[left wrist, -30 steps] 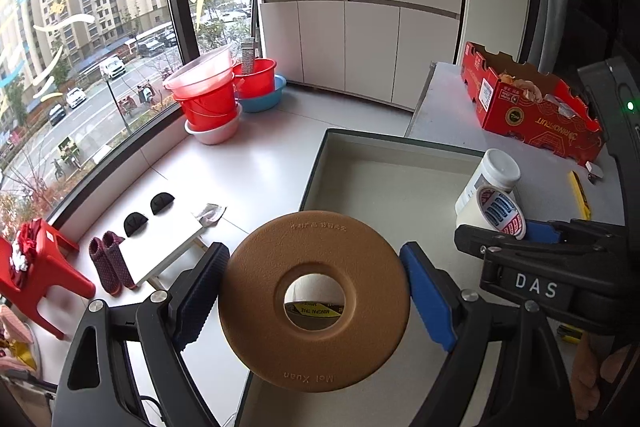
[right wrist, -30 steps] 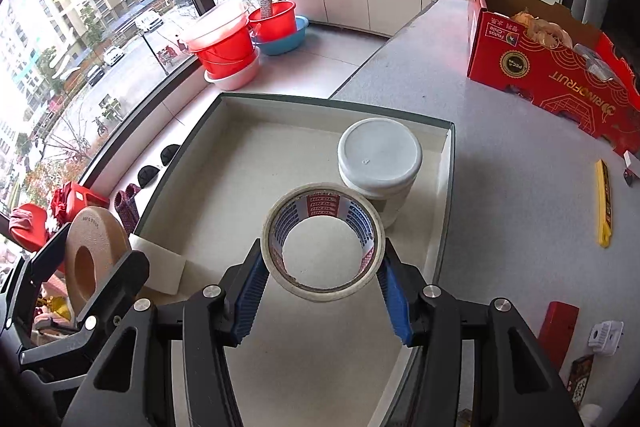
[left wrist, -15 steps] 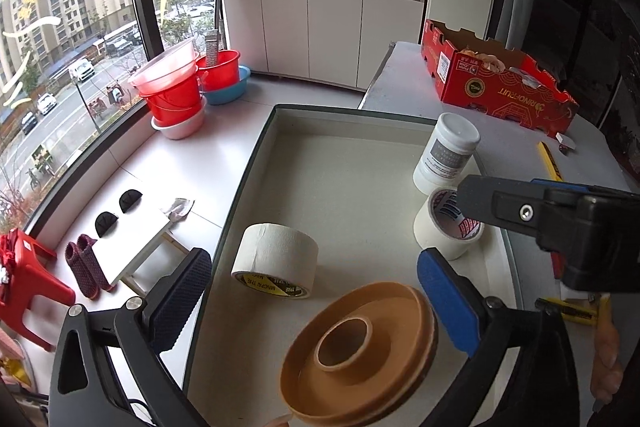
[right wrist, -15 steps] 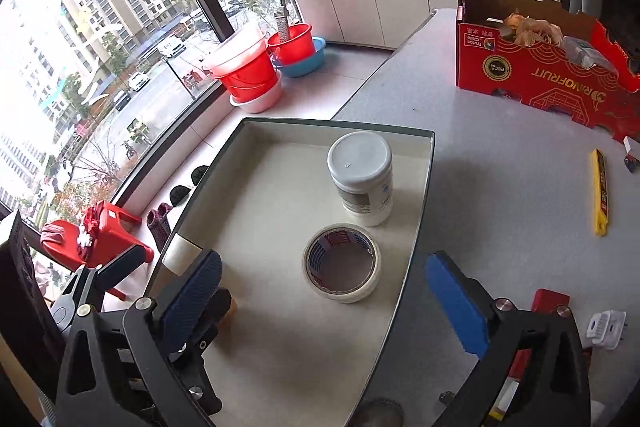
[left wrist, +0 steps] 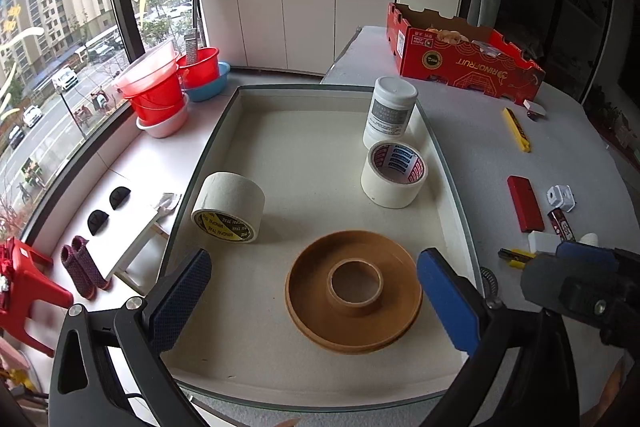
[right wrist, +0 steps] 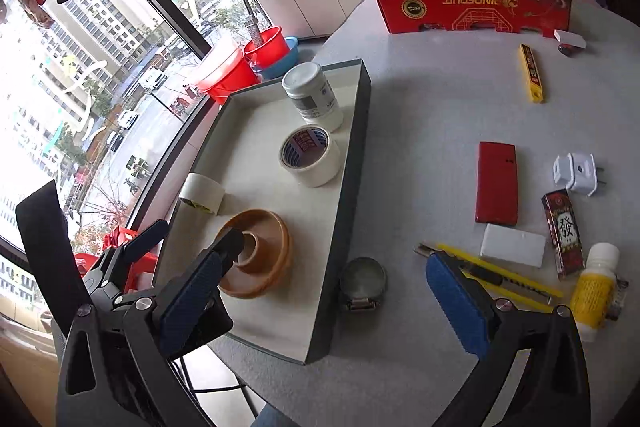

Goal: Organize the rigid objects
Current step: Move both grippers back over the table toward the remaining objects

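A grey tray (left wrist: 448,163) (right wrist: 352,187) on the table holds a brown ring-shaped disc (left wrist: 354,301) (right wrist: 264,259), a white tape roll with a red-blue core (left wrist: 394,173) (right wrist: 310,155), a second white tape roll on its side (left wrist: 230,207) (right wrist: 202,193) and a white jar (left wrist: 390,111) (right wrist: 312,97). My left gripper (left wrist: 316,299) is open and empty, just above the near side of the disc. My right gripper (right wrist: 324,291) is open and empty, over the tray's right rim.
Right of the tray lie a round metal tin (right wrist: 363,279), a yellow utility knife (right wrist: 496,277), a red flat case (right wrist: 496,183), a white block (right wrist: 513,245), a yellow bottle (right wrist: 594,287), a white plug (right wrist: 576,173) and a yellow cutter (right wrist: 530,73). A red cardboard box (right wrist: 472,7) stands at the back.
Both grippers let go: the disc and the red-blue tape roll now rest in the tray. Both grippers have opened and pulled back, the right one swinging towards the table's right side.
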A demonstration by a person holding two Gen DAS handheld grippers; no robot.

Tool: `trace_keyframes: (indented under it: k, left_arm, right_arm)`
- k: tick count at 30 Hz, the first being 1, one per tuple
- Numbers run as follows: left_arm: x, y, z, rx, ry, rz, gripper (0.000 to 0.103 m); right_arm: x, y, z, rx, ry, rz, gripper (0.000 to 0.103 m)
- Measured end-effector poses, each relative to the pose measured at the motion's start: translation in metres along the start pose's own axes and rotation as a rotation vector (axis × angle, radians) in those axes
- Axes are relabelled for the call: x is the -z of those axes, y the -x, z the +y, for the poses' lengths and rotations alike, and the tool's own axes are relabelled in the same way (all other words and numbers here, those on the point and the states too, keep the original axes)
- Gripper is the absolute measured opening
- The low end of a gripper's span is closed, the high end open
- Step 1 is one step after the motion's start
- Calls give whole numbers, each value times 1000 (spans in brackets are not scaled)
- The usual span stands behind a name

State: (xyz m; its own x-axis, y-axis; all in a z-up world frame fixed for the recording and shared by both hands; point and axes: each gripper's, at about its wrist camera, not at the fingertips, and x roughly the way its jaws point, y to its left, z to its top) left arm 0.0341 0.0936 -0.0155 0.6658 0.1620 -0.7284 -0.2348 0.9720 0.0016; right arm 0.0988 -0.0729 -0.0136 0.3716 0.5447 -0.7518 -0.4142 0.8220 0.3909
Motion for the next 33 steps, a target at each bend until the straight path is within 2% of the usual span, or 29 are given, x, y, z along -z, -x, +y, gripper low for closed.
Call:
trace_keyframes:
  k: [4,7,10,17,18,26,30,33]
  left_arm:
    - [9,3,-10,-12,-24,8,103]
    - [14,5,-11,-6,-23,16,103]
    - [21,1,-12,-30,-41,35,103]
    - [45,-12,8,-48,-38,105,103]
    - [47,-11,12,-31,-18,105,103]
    - [51,-5,20,-52,-31,95,103]
    - [51,7,9,-28,-47,66,103]
    - [50,16,-7,-45,-74,29,103]
  right_arm:
    - [21,20,-17,-2,-70,-7,103]
    - [38,36,-28,9,-82,-17,103]
    - [53,47,-37,25,-93,-21,103]
    - [81,53,-55,27,-150,5,103]
    - [85,53,-56,27,-157,8,103]
    - [103,61,-68,58,-190,3,103]
    - [113,67,-83,112,-222,-7,103]
    - [109,64,-88,185,-217,5,103]
